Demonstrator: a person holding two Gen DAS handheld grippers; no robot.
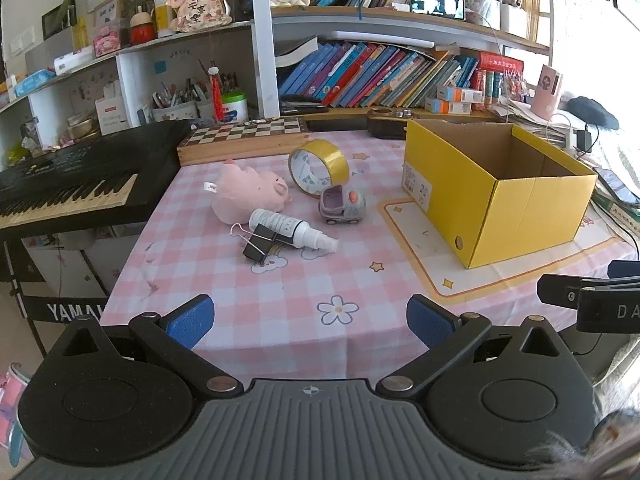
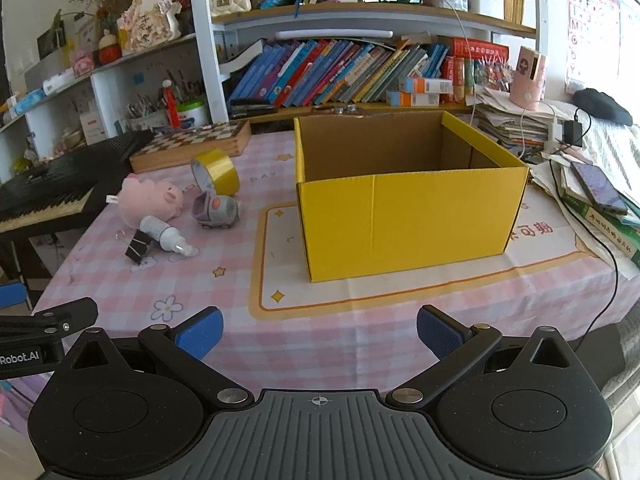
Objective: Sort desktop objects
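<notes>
On the pink checked tablecloth (image 1: 280, 300) lie a pink plush pig (image 1: 250, 194), a yellow tape roll (image 1: 318, 170), a grey-purple toy car (image 1: 343, 205), a white spray bottle (image 1: 290, 230) and a black binder clip (image 1: 258, 242). They also show in the right wrist view: pig (image 2: 150, 198), tape (image 2: 216, 172), car (image 2: 216, 210), bottle (image 2: 164, 236), clip (image 2: 138, 248). An open, empty yellow cardboard box (image 1: 496, 196) (image 2: 404, 216) stands to their right. My left gripper (image 1: 310, 322) is open and empty near the table's front edge. My right gripper (image 2: 320, 330) is open and empty in front of the box.
A black keyboard (image 1: 76, 184) stands off the table's left edge. A wooden chessboard box (image 1: 244, 140) lies at the back. Bookshelves rise behind. Stacked books, a phone (image 2: 598, 188) and cables lie to the right of the box.
</notes>
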